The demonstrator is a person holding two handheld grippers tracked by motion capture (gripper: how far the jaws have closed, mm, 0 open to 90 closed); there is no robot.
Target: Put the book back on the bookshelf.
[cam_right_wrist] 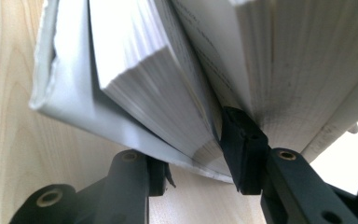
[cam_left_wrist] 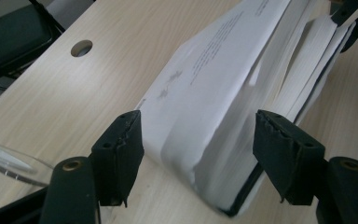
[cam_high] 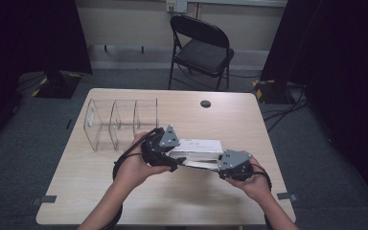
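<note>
On the counter (cam_high: 124,191), near the clear rack (cam_high: 120,123), we held the book (cam_high: 199,151) tilted: right gripper (cam_high: 223,165) fingers clamped some pages, left gripper (cam_high: 170,160) fingers open astride its end, steadying.

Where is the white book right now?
In the high view the white book sits mid-table, between the left hand-held gripper and right hand-held gripper, beside the clear organizer.
</note>
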